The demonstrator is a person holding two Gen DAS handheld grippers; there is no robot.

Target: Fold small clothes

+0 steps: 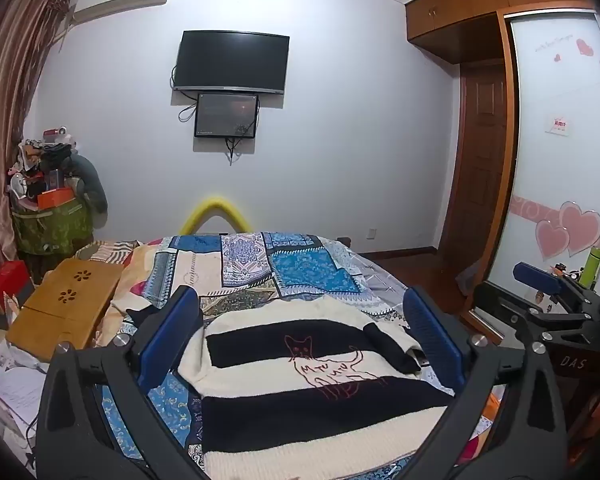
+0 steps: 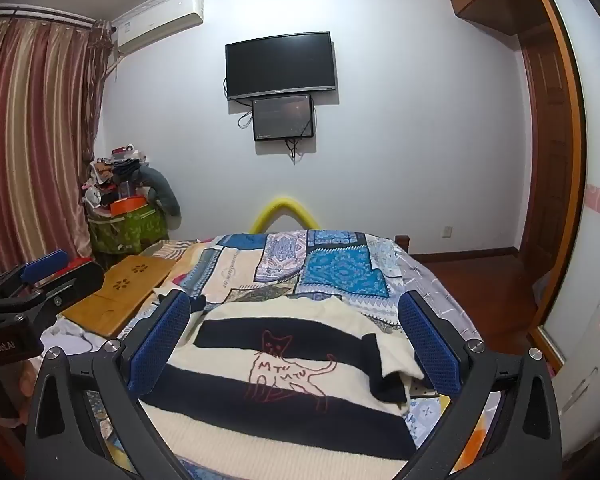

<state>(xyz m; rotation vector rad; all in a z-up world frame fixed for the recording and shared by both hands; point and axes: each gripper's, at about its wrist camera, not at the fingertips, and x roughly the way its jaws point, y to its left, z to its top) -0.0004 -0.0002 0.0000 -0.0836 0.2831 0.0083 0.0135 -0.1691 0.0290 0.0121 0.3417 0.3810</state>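
Striped sweater (image 2: pixel 276 364) w/ right sleeve folded in, hem cut off

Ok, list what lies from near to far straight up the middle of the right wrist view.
Striped cat sweater → patchwork quilt → yellow foam arch → small screen → wall TV.

Home bedroom: quilted bed (image 1: pixel 292 268), wall TV (image 1: pixel 231 62), wardrobe (image 1: pixel 556 128), curtains (image 2: pixel 32 140).
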